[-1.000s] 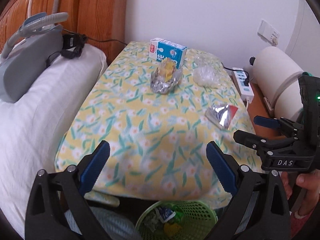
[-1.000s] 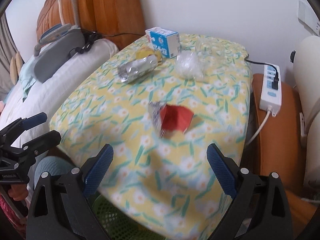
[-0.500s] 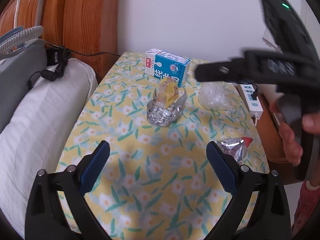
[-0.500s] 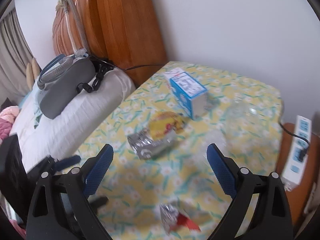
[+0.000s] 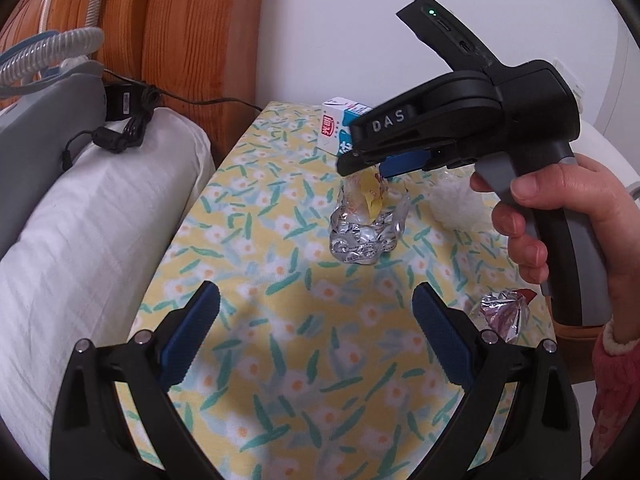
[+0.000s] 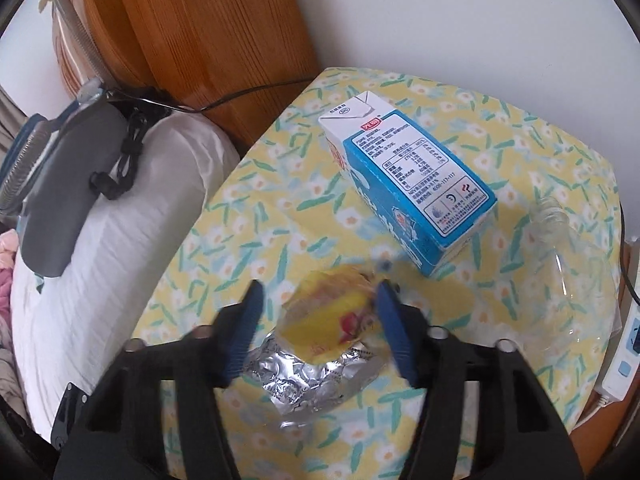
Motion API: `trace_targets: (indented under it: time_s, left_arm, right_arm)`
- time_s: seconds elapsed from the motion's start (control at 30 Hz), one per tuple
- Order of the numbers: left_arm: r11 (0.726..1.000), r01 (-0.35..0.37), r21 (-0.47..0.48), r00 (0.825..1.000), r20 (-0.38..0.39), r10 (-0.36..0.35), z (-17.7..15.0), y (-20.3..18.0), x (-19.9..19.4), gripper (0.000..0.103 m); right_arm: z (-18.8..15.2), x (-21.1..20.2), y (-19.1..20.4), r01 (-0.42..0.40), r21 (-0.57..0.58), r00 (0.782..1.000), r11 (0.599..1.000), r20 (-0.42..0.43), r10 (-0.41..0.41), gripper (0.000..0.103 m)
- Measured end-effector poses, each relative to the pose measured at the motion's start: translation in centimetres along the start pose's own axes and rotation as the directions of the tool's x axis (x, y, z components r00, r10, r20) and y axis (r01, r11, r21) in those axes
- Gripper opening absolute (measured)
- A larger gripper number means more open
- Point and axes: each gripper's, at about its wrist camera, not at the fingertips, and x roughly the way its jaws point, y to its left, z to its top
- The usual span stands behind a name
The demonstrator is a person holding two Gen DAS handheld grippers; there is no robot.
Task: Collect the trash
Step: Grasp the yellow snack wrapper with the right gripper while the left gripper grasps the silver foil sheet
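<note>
Reaching claw: the right gripper (image 6: 318,322) stood over the yellow snack wrapper (image 6: 326,312), its ribbed blue pads (image 6: 242,332) spread either side of it; whether they touched the wrapper could not be told through the blur.
Right gripper seen from the left wrist: a black plastic pistol-grip body (image 5: 472,120) marked DAS, held in a bare hand (image 5: 568,220), its nose above the wrapper.
Idle claw: the left gripper (image 5: 316,336) hung wide open and empty over the near part of the cloth, its blue pads (image 5: 192,336) toothed.
Wrapper: crinkled yellow film with red print, sitting on a crumpled silver foil bag (image 5: 362,236).
Carton: a blue-and-white milk carton (image 6: 408,184), a box lying on its side just behind the wrapper.
Other trash: a clear plastic bottle (image 6: 576,264) on its side to the right; a small crushed foil packet (image 5: 502,314) with a red corner near the cloth's right edge.
Surface: a yellow floral tablecloth (image 5: 280,380), soft and matte.
Surroundings: a white pillow (image 5: 88,232) to the left, a ribbed wooden headboard (image 5: 180,28) behind.
</note>
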Motion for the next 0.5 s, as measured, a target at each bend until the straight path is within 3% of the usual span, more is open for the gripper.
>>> trace_targets:
  time_s: [0.07, 0.1, 0.2, 0.5]
  left_arm:
    - [1.000, -0.002, -0.007, 1.000, 0.000, 0.002, 0.0, 0.2, 0.0, 0.093]
    - [1.000, -0.005, -0.008, 1.000, 0.000, 0.005, 0.0, 0.3, 0.0, 0.093]
    - [1.000, -0.008, -0.012, 1.000, 0.003, 0.008, -0.1, 0.3, -0.3, 0.093]
    - [1.000, -0.010, -0.005, 1.000, 0.005, 0.010, -0.2, -0.1, -0.8, 0.093]
  right_arm:
    - [0.0, 0.1, -0.1, 0.003, 0.000, 1.000, 1.000, 0.000, -0.003, 0.040]
    - [0.0, 0.1, -0.1, 0.004, -0.002, 1.000, 1.000, -0.002, -0.004, 0.030]
    - [-0.1, -0.1, -0.1, 0.000, -0.006, 1.000, 1.000, 0.003, 0.000, 0.017]
    - [-0.4, -1.3, -0.2, -0.033, -0.001, 0.999, 0.999, 0.043, 0.033, 0.007]
